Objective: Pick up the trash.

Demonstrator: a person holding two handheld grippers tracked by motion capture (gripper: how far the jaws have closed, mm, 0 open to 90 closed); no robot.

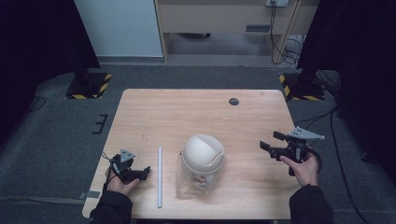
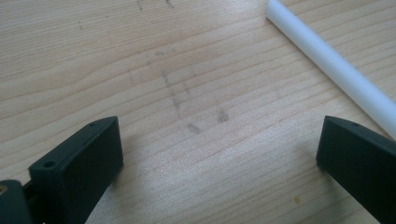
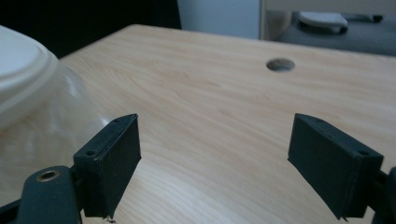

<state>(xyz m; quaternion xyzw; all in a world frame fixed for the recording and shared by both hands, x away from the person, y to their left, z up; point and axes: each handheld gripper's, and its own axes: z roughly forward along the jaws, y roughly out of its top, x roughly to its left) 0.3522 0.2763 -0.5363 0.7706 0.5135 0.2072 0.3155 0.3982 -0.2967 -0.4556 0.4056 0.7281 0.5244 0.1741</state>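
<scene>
Both tools gape wide and empty over the worktop (image 1: 261,116). The tube (image 1: 159,176) lies just right of the left tool (image 1: 145,171), long axis running away from the person. The bin (image 1: 202,154) sits well left of the right tool (image 1: 264,147).

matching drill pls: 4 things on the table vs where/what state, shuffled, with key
Things:
1. white tube
2. clear bin with cream domed lid
3. left gripper
4. round hole in the table

Places or states:
A. far side of the table, right of centre
B. open, jaws empty, near the table's left front corner
C. mid-table near the front edge, scraps inside
D. lies straight between the left gripper and the bin

Pairs: 1-D, 2-C, 3-B, 4-A
</scene>
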